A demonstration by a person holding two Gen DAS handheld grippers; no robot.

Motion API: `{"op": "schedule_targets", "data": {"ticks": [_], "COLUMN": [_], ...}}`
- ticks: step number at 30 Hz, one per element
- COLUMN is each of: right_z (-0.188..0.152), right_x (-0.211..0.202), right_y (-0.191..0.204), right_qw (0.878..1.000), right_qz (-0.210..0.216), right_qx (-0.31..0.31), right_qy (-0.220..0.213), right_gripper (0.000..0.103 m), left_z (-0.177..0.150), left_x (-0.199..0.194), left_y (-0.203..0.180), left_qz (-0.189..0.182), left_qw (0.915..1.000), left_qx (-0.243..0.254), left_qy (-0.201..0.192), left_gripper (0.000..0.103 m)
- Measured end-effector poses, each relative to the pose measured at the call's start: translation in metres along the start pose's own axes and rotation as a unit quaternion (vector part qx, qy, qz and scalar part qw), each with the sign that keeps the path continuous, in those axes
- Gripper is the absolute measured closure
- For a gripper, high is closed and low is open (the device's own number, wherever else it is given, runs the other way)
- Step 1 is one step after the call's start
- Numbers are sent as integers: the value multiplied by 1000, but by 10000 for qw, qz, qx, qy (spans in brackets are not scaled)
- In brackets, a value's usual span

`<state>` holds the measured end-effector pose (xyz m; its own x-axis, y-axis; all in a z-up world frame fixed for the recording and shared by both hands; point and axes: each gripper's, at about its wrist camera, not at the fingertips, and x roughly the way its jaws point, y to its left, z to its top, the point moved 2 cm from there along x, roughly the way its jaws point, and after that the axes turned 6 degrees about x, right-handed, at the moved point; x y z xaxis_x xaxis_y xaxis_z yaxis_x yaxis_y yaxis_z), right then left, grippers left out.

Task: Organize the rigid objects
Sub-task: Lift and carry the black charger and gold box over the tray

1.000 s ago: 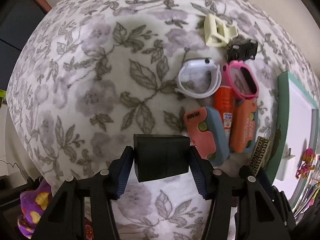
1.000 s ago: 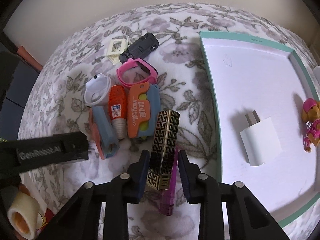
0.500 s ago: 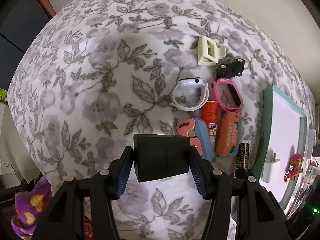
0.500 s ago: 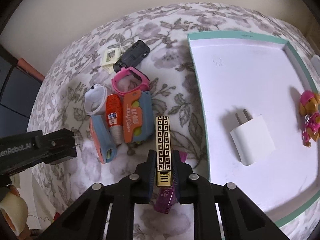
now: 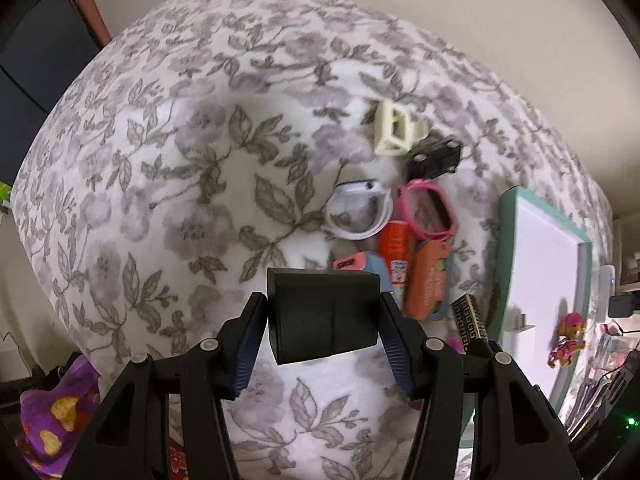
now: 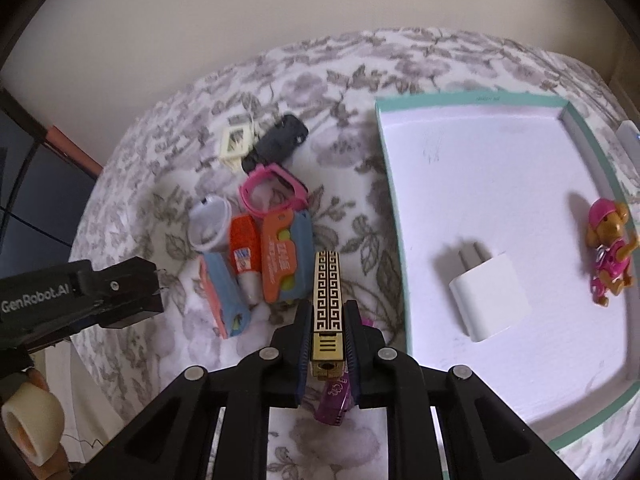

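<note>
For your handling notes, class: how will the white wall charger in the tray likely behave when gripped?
The white charger looks like a stiff, smooth block, so probably rigid but somewhat slippery. Lying flat in the tray, it seems unlikely to roll. Its prongs could snag.

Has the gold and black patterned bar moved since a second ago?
Yes. The gold and black patterned bar lay tilted between open jaws, covering the purple item; now the right gripper clamps it, straightened and lifted off the floral cloth.

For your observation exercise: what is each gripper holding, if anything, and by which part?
Left gripper clamps a black box by its two side faces. Right gripper pinches a gold-and-black patterned bar near its plain gold end.
</note>
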<state>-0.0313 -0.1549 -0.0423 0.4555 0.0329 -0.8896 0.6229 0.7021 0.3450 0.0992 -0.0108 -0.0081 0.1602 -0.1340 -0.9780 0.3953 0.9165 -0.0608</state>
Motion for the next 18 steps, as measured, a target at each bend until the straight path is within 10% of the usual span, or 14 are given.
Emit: {"op": "schedule_targets", "data": {"ticks": [18], "right_z": [12], "right_x": [-30], "right_y": [-27], "right_qw": [9987], "right_qz": [98], "right_qx": [412], "right_qy": [-266], "right_gripper": [86], "left_z": [-4], "left_x": [-14], "left_y": [-31], "left_qz": [-293], "left_qw": [9987], "left_qx": [367], "left_qy": [-195], "left_gripper": [46]}}
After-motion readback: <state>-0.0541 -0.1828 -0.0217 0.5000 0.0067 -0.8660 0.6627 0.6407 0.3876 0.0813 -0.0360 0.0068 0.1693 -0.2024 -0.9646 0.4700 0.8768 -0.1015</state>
